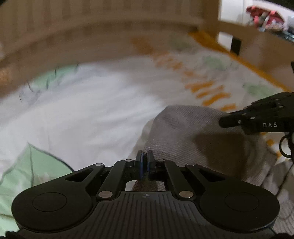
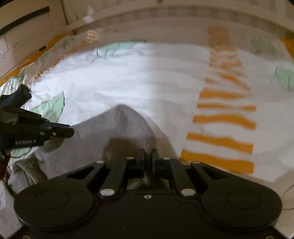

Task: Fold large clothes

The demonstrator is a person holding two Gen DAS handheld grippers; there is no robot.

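A grey knitted garment lies bunched over a white bed sheet. My left gripper is shut on an edge of the garment, with cloth pinched between the pads. My right gripper is shut on another edge of the same garment. Each gripper shows in the other's view: the right one at the right edge, the left one at the left edge. The cloth arches up between the two grippers. The background is motion-blurred.
The sheet has orange stripes and pale green leaf prints. A wooden bed frame runs along the far side, with a wooden post at the back right. Colourful items lie beyond the frame.
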